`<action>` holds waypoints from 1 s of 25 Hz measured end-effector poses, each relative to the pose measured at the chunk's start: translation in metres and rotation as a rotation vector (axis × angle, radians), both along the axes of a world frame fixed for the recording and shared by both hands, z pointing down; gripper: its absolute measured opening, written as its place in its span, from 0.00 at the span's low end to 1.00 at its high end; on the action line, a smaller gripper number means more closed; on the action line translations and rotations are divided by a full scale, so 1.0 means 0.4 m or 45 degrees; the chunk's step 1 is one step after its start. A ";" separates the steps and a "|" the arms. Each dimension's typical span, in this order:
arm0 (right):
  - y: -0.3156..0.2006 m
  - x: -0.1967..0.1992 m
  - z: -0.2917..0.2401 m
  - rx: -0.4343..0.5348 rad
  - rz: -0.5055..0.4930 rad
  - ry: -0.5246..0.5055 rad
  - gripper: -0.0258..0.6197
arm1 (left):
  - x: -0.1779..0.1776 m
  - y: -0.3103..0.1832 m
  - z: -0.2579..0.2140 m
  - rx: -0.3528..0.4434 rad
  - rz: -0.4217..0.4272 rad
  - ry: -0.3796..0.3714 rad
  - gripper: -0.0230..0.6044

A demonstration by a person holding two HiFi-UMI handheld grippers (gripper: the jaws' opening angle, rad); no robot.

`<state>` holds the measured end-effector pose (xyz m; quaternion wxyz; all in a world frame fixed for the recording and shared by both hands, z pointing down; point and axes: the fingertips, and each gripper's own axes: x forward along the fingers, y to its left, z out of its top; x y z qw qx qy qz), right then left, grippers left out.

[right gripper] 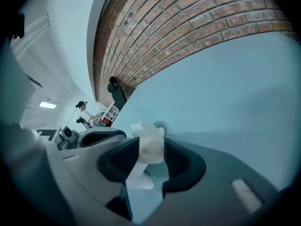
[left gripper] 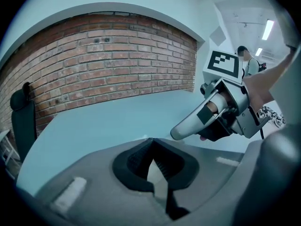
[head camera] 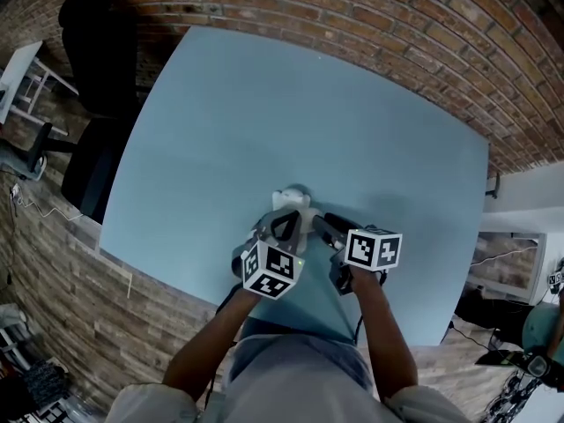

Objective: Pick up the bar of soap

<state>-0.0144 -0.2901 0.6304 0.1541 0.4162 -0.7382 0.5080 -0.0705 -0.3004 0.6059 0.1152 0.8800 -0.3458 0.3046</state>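
Here the bar of soap (right gripper: 148, 142) sits close to the near edge of the pale blue bench (head camera: 264, 104), about midway along it. It is small and plain white. Its outline is lumpy, with rounded bumps on top rather than square corners, and it narrows lower down. In the head view it shows as a pale spot just beyond the tips of both tools.

The right claw (head camera: 311, 218) stands apart with the soap in the gap. The white sides lie close against both black pads, but no clear squeeze shows. The left claw (left gripper: 151, 141) has its pads together at the tips with nothing between them, and it is just beside the soap. A brick wall (left gripper: 108, 60) runs behind the bench's far edge.
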 end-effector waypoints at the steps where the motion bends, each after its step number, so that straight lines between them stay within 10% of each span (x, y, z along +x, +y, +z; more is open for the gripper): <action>1: -0.002 0.002 -0.002 0.002 0.008 -0.010 0.29 | 0.001 0.001 0.002 0.003 0.005 -0.012 0.04; 12: 0.003 0.000 -0.003 -0.169 0.143 -0.365 0.42 | -0.009 -0.001 0.029 -0.003 -0.010 -0.043 0.04; 25: -0.011 -0.060 0.037 -0.327 0.224 -0.745 0.33 | -0.023 -0.009 0.042 -0.017 -0.043 -0.028 0.04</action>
